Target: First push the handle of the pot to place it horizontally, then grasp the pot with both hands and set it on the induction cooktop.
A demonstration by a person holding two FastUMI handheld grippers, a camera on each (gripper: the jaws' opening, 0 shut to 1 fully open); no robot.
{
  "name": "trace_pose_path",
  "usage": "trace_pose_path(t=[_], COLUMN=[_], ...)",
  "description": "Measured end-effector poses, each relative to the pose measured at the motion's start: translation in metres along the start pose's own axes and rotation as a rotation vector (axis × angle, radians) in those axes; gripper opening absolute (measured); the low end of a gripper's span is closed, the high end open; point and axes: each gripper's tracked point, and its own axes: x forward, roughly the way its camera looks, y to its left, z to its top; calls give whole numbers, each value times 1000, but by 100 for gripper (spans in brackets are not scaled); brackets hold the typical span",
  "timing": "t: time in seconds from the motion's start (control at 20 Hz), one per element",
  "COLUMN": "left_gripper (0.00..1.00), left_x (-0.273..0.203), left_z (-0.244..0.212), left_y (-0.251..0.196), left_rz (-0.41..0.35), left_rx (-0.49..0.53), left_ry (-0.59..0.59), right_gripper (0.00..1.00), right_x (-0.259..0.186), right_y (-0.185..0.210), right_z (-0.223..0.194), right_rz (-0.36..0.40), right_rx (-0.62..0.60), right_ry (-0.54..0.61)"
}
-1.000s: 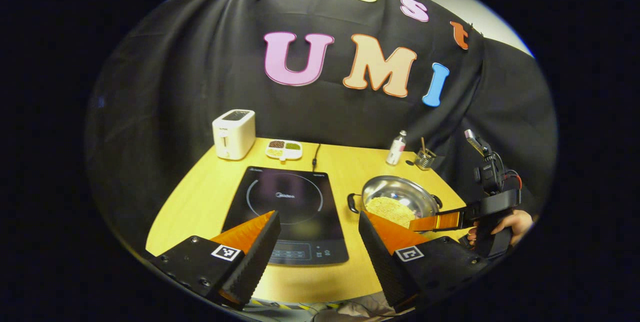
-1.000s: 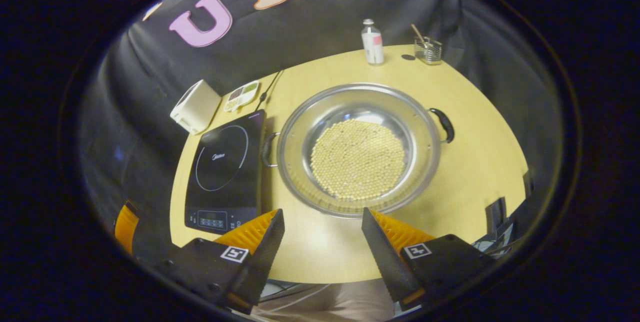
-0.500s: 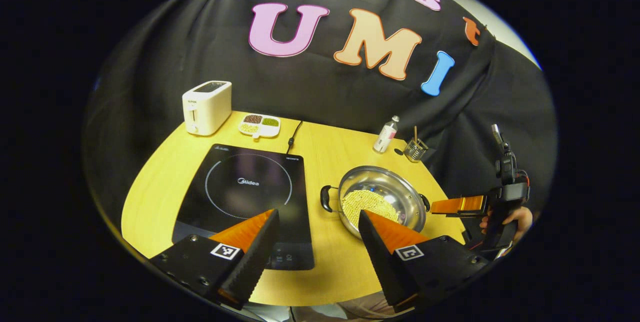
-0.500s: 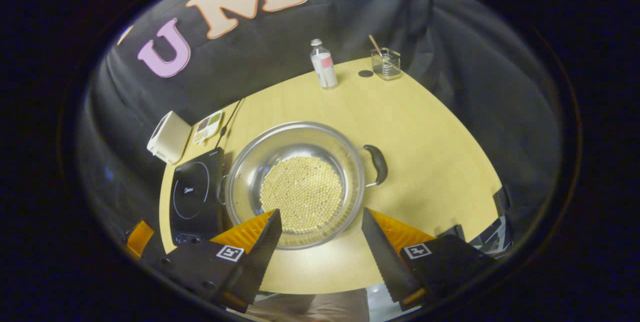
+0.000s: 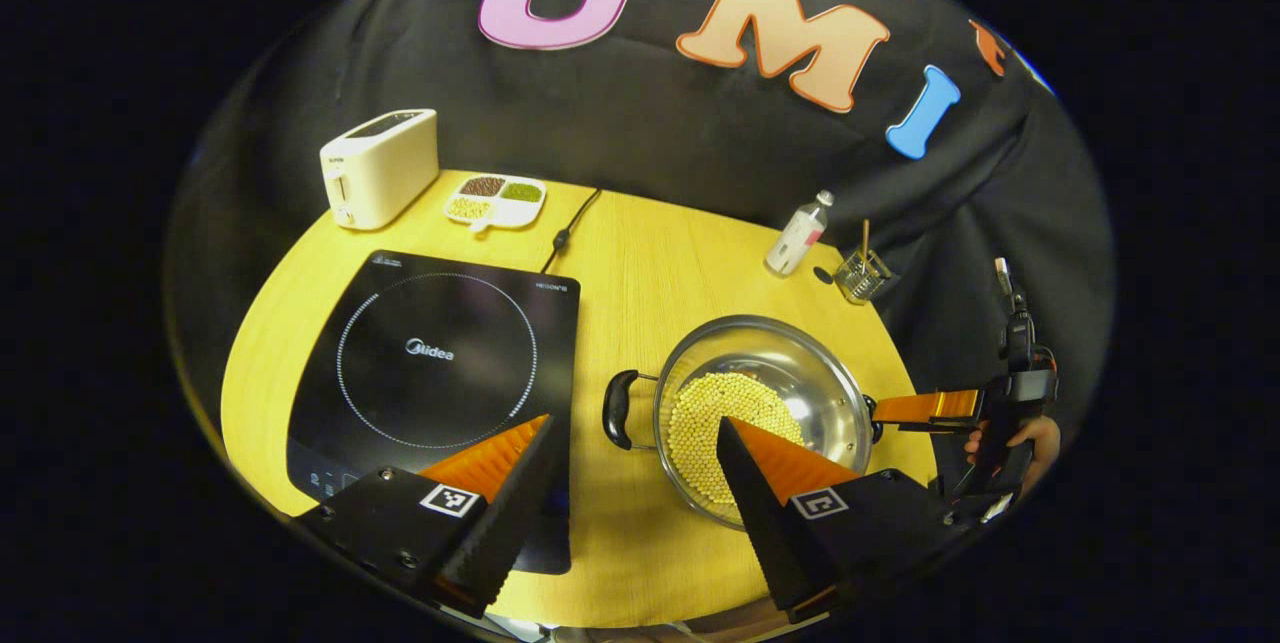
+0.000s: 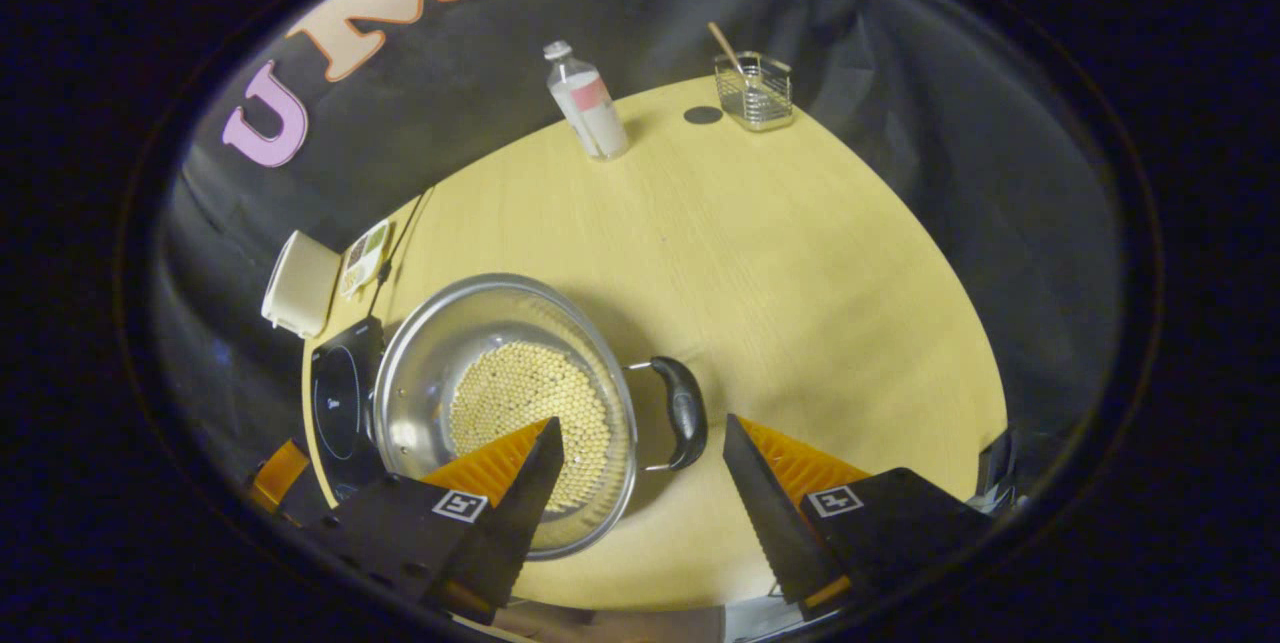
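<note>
Both grippers now sit closer in, flanking the pot [image 5: 760,403]; jaws apart, nothing held.
Pot rests on table [image 6: 800,263] beside induction cooktop [image 5: 440,373]; right gripper [image 6: 640,468] brackets one handle [image 6: 685,411], left gripper [image 5: 635,468] nears the other [image 5: 617,408], apparently for a two-sided lift.

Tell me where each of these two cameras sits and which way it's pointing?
Left gripper view: rides on the left gripper, above the table's near edge, facing the cooktop and pot; its open fingers show, also the right gripper and a hand.
Right gripper view: rides on the right gripper, looking down at the pot's handle; its open fingers show.
Shared: pot, cooktop, toaster, bottle.
</note>
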Motion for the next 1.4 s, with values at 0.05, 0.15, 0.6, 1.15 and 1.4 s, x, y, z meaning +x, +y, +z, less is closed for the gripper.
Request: trace_pose_path(t=[0.05, 0.15, 0.6, 1.15, 1.4], left_gripper=[98, 98, 97, 96, 80], left_x=[10, 27, 89, 127, 133], left_z=[-2, -8, -26, -47, -54], left_y=[-3, -8, -1, 4, 13], left_rz=[-2, -13, -29, -14, 21], left_rx=[-2, -20, -53, -45, -40], left_ry=[22, 62, 224, 362, 401], right_gripper=[99, 99, 98, 86, 66], right_x=[5, 17, 60, 80, 86], right_y=[-2, -4, 10, 7, 5], right_z=[0, -1, -15, -16, -17], right_rz=[12, 39, 164, 216, 210], right_rx=[-8, -25, -37, -25, -37], right_ry=[20, 61, 203, 293, 303])
